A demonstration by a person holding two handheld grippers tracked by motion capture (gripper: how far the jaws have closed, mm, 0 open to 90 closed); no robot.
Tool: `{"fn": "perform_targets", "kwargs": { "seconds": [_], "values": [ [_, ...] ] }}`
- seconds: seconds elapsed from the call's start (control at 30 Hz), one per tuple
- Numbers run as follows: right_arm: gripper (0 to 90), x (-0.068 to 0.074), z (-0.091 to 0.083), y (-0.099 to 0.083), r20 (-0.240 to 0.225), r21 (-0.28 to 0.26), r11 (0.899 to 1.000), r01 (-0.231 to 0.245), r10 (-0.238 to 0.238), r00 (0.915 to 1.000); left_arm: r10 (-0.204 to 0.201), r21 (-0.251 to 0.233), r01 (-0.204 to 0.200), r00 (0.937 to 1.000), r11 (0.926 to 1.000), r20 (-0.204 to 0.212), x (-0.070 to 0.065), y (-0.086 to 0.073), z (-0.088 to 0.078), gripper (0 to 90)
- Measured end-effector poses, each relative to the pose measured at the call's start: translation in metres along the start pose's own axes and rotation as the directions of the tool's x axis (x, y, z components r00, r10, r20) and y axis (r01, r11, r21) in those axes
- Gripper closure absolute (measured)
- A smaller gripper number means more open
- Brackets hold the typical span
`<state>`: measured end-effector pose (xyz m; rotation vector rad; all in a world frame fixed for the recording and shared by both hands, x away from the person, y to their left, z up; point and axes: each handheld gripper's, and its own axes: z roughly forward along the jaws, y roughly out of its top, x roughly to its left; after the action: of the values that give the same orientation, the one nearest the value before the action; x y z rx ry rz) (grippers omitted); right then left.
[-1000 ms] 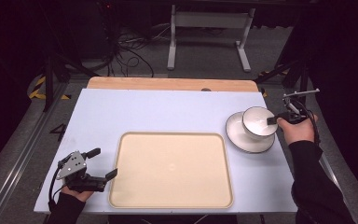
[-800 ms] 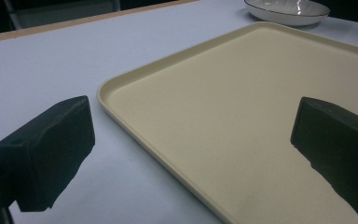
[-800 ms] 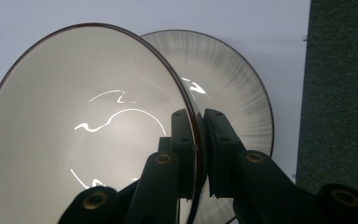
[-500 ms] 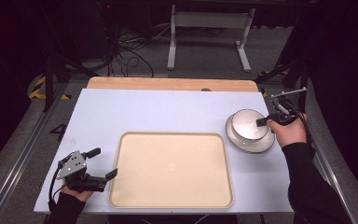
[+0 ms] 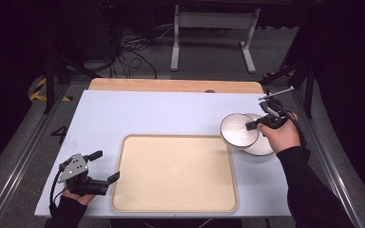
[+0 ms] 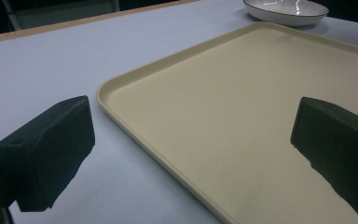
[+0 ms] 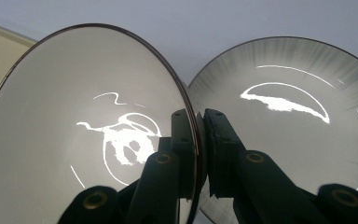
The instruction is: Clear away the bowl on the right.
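While the left gripper (image 5: 105, 167) lay jaws apart, the right gripper (image 7: 200, 140) clamped a bowl's (image 5: 239, 130) rim beside the plate (image 5: 262, 145).

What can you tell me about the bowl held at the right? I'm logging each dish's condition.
The bowl is white, glossy, ceramic-looking, with a thin dark rim. It looks empty and intact. The right tongs clamp its rim, one jaw inside, one outside, holding it lifted and tilted above the table, overlapping a matching plate beside the tray corner.
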<state>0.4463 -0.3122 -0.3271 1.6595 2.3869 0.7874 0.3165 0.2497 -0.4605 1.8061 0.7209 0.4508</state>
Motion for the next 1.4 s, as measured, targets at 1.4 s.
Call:
{"fn": "perform_targets", "kwargs": {
  "seconds": [1.4],
  "values": [
    [83.1, 0.126, 0.031, 0.002, -0.210, 0.068, 0.975, 0.213, -0.195, 0.9581, 0.004, -0.002, -0.004, 1.0000, 1.0000, 0.008, 0.000, 0.000, -0.001, 0.7]
  ]
}}
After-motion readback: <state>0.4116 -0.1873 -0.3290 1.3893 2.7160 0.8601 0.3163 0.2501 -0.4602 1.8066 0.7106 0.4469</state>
